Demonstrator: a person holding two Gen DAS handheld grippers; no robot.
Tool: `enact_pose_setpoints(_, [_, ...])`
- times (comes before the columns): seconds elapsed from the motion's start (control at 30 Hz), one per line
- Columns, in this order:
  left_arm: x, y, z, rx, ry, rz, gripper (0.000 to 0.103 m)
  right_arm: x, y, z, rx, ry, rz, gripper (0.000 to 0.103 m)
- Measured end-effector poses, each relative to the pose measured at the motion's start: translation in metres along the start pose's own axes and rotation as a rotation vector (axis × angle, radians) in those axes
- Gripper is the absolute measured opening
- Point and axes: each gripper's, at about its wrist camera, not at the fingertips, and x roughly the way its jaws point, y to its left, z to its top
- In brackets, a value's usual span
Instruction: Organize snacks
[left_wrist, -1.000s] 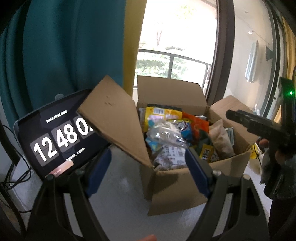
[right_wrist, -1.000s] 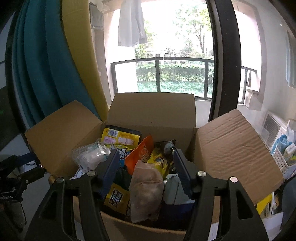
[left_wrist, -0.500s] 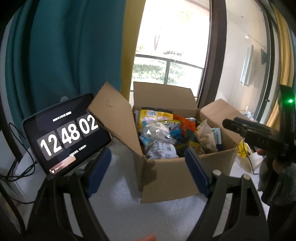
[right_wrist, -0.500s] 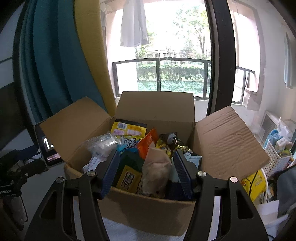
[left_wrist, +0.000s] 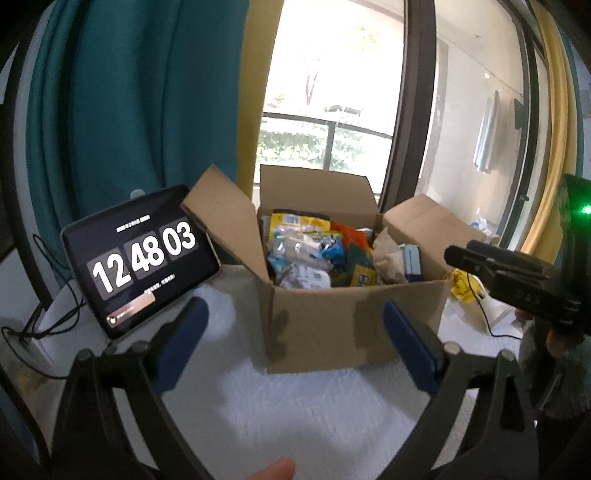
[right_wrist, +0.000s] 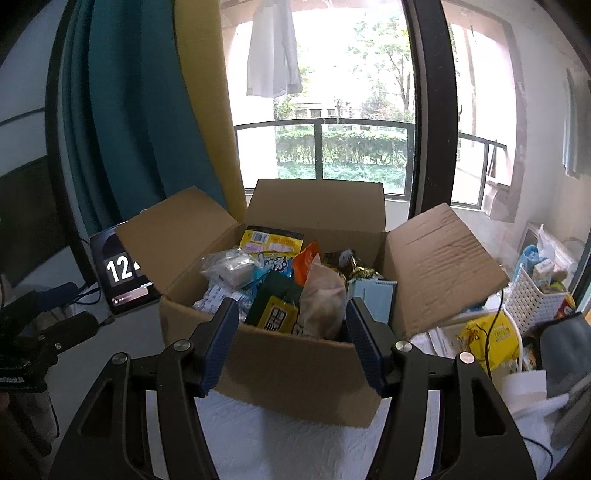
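An open cardboard box (left_wrist: 351, 325) (right_wrist: 295, 373) stands on a white cloth, all its flaps up. It is packed with several snacks: a yellow packet (right_wrist: 271, 240), an orange bag (right_wrist: 304, 262), a beige pouch (right_wrist: 323, 295), a green and yellow packet (right_wrist: 277, 310), a clear bag (right_wrist: 229, 266) and a pale blue carton (right_wrist: 373, 291). My left gripper (left_wrist: 293, 317) hovers short of the box's near left corner, its jaws opening with nothing between them. My right gripper (right_wrist: 291, 310) is open and empty before the box's front wall.
A tablet showing a clock (left_wrist: 144, 258) (right_wrist: 122, 273) leans left of the box, with cables (left_wrist: 55, 295) beside it. Teal curtains (left_wrist: 129, 110) and a window lie behind. At the right are a white basket (right_wrist: 535, 302) and a yellow bag (right_wrist: 487, 336).
Both grippers have drawn back from the box, which looks smaller and farther in each view. The left jaws have spread wider. The right jaws kept their gap.
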Motion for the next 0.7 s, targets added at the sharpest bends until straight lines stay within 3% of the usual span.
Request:
enact_pose_setpoints(0.53, [-0.053, -0.022, -0.025, 0.015, -0.045, 0.007, 0.097, -0.065, 0.013, -0.031, -0.009, -0.038, -0.050, 0.064])
enact_pose_setpoints(0.7, [-0.079, -0.027, -0.022, 0.014, -0.092, 0.010, 0.097, -0.092, 0.021, -0.030, -0.025, -0.077, -0.064, 0.071])
